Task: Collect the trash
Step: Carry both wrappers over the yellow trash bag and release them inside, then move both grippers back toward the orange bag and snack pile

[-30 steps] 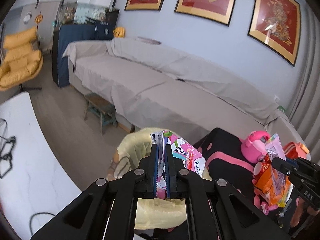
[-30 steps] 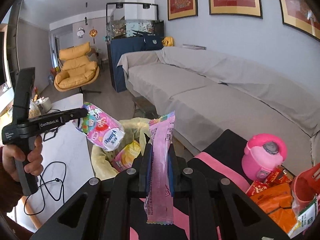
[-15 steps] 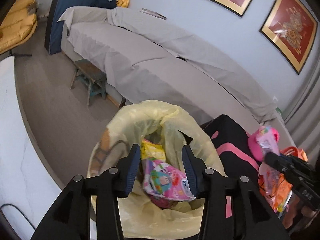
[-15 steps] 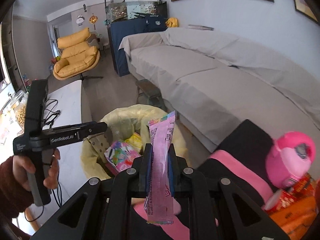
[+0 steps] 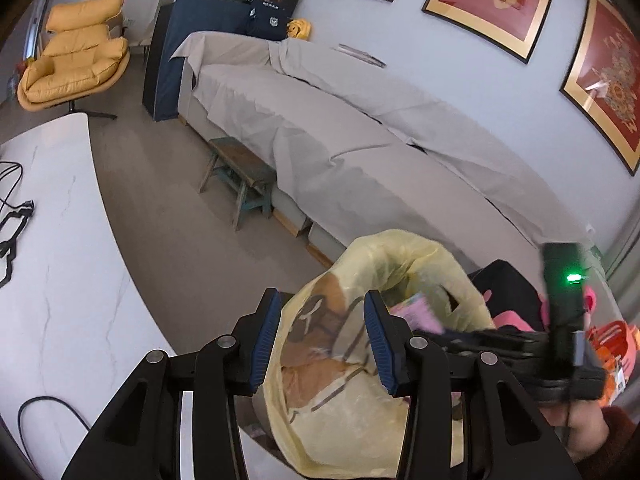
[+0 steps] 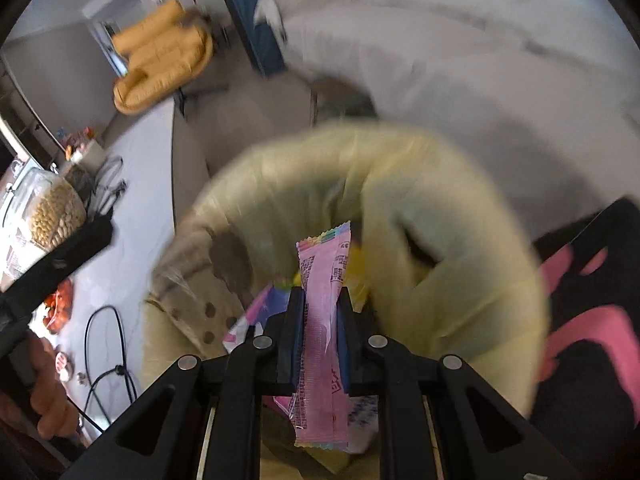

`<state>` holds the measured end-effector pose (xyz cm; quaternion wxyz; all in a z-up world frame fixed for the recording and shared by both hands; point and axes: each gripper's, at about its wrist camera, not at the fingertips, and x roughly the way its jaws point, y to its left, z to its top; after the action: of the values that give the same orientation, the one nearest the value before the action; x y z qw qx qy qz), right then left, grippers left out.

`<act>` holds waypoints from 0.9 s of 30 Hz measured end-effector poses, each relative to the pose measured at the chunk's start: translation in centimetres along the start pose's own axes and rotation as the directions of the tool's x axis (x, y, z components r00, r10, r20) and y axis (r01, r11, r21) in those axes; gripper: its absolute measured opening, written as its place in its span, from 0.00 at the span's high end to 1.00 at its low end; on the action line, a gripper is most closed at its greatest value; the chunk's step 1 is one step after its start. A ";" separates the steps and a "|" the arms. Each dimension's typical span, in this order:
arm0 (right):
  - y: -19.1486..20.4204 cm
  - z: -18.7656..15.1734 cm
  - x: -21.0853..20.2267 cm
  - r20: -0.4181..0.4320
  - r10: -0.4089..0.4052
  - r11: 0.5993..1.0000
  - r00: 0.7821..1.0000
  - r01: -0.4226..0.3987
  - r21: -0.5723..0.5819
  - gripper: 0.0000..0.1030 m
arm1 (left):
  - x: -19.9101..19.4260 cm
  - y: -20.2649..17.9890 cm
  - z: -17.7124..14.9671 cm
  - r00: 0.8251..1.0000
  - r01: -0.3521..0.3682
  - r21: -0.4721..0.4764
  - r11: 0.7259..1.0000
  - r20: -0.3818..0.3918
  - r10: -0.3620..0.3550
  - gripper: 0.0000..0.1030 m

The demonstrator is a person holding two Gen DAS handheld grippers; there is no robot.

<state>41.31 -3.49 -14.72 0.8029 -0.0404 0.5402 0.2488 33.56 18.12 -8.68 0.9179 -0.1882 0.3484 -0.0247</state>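
A bin lined with a yellow bag [image 5: 340, 392] stands beside the white table. My left gripper [image 5: 320, 312] is open with nothing in it, its blue pads wide apart just in front of the bag's near wall. In the right wrist view the yellow bag [image 6: 440, 216] fills the middle, blurred, with a pink pack [image 6: 256, 312] lying inside. My right gripper [image 6: 318, 308] is shut on a long pink wrapper [image 6: 324, 320], held upright over the bag's mouth. The right gripper [image 5: 560, 340] also shows at the right of the left wrist view, over the bag.
A white marble table [image 5: 52, 280] with black cables lies left of the bin. A grey covered sofa [image 5: 360, 128] and a small wooden stool [image 5: 236, 172] stand behind. A black and pink bag [image 6: 592, 312] lies to the right. A yellow armchair [image 5: 76, 68] is far left.
My left gripper opened and dropped the pink pack into the yellow bag, then drew back to the left. My right gripper swung down over the bag's mouth with the pink wrapper.
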 end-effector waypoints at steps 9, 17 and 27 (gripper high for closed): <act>0.9 -1.5 1.0 -0.057 -0.028 0.998 0.998 0.025 -0.066 0.83 | 0.6 0.7 -0.4 1.000 0.015 -0.021 1.000 -0.015 -0.016 0.57; 1.4 -1.7 -3.0 0.055 -0.040 0.994 0.998 0.045 -0.097 0.74 | -0.4 0.2 -0.2 1.000 0.014 -0.011 1.000 0.002 -0.014 0.57; 0.8 -3.9 -11.5 0.260 -0.064 0.994 0.963 0.084 -0.064 0.73 | -4.5 -3.1 0.2 0.998 0.012 0.037 0.999 0.066 -0.014 0.57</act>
<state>34.34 -8.19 -5.97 0.8730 -0.0575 0.4198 0.2416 30.54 16.13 -4.55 0.9321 -0.1742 0.3162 -0.0308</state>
